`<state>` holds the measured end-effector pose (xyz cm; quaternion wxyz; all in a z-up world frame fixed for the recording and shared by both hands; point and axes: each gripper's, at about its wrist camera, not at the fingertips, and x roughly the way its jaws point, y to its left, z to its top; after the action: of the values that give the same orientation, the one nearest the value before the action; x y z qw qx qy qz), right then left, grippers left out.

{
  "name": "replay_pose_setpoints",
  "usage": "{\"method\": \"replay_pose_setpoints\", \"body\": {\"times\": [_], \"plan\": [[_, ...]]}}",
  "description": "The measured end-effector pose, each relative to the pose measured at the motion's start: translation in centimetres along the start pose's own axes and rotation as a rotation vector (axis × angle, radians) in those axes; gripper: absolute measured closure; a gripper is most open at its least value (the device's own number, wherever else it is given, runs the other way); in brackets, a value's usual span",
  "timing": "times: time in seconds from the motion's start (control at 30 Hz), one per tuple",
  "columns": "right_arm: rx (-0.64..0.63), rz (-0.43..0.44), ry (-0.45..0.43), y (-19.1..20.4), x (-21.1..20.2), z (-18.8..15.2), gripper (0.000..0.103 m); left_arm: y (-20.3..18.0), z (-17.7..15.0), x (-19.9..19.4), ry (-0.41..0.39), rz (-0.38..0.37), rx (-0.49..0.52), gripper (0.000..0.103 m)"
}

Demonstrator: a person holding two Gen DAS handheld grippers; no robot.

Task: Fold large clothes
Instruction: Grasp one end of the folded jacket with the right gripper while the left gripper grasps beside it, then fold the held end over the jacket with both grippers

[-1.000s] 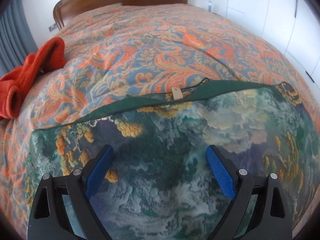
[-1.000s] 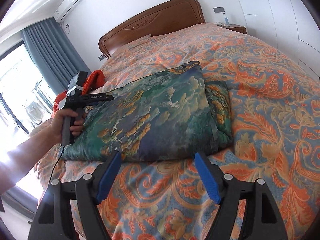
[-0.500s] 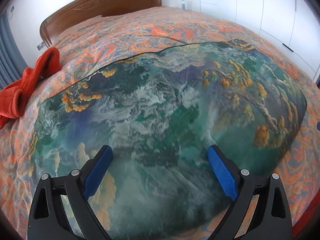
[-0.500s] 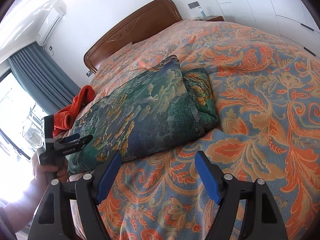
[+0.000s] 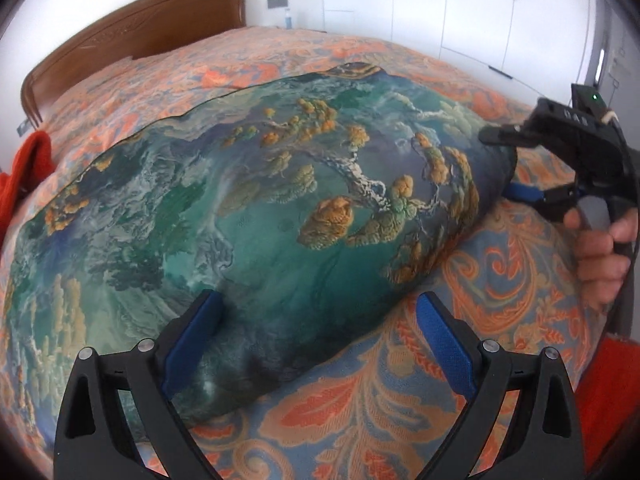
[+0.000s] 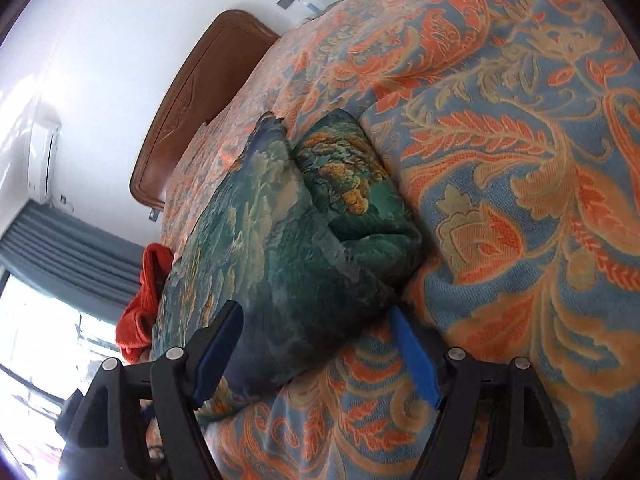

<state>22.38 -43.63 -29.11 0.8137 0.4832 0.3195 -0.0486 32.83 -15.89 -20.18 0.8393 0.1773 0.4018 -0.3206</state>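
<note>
A large green garment with a landscape print (image 5: 248, 216) lies folded in thick layers on the bed; it also shows in the right wrist view (image 6: 304, 248). My left gripper (image 5: 316, 332) is open, its jaws straddling the garment's near edge. My right gripper (image 6: 316, 352) is open around the garment's near corner, one blue pad above the cloth, the other low by the bedspread. The right gripper also shows in the left wrist view (image 5: 520, 192) at the garment's right end, held by a hand.
The bed has an orange and blue paisley bedspread (image 5: 500, 272) and a wooden headboard (image 5: 132, 36). An orange cloth (image 5: 24, 176) lies at the bed's left side, also seen in the right wrist view (image 6: 144, 304). White wardrobes (image 5: 480, 16) stand at the back right.
Both grippers have moved in close to the garment's near edge. The right gripper has tilted and dropped to the garment's corner. The left view has swung right along the garment.
</note>
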Motion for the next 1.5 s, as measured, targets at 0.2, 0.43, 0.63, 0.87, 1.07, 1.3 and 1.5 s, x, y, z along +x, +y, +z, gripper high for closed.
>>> {"method": "replay_pose_setpoints", "body": {"times": [0.2, 0.43, 0.63, 0.87, 1.07, 1.3, 1.5], "plan": [[0.055, -0.021, -0.064, -0.3, 1.6, 0.6, 0.047, 1.2, 0.4, -0.8, 0.024, -0.065, -0.043, 0.006], [-0.31, -0.058, -0.181, 6.8, -2.7, -1.7, 0.072, 3.8, 6.1, -6.7, -0.058, -0.17, -0.16, 0.006], [-0.679, -0.077, -0.305, 15.1, -5.6, -5.9, 0.072, 3.3, 13.9, -9.6, -0.008, -0.32, -0.139, 0.005], [-0.991, -0.104, -0.374, 21.4, -5.9, -11.5, 0.072, 2.5, 18.6, -9.0, 0.112, -0.347, -0.105, 0.005], [-1.242, -0.149, -0.398, 25.1, -4.7, -16.4, 0.072, 1.9, 19.0, -8.4, 0.191, -0.253, -0.072, 0.005], [-1.469, -0.211, -0.447, 27.2, -3.2, -21.0, 0.072, 3.6, 16.7, -8.0, 0.236, -0.021, -0.07, 0.041], [-1.511, -0.212, -0.44, 27.4, -2.9, -22.2, 0.063, 7.4, 15.2, -9.2, 0.219, -0.05, -0.113, 0.075]]}}
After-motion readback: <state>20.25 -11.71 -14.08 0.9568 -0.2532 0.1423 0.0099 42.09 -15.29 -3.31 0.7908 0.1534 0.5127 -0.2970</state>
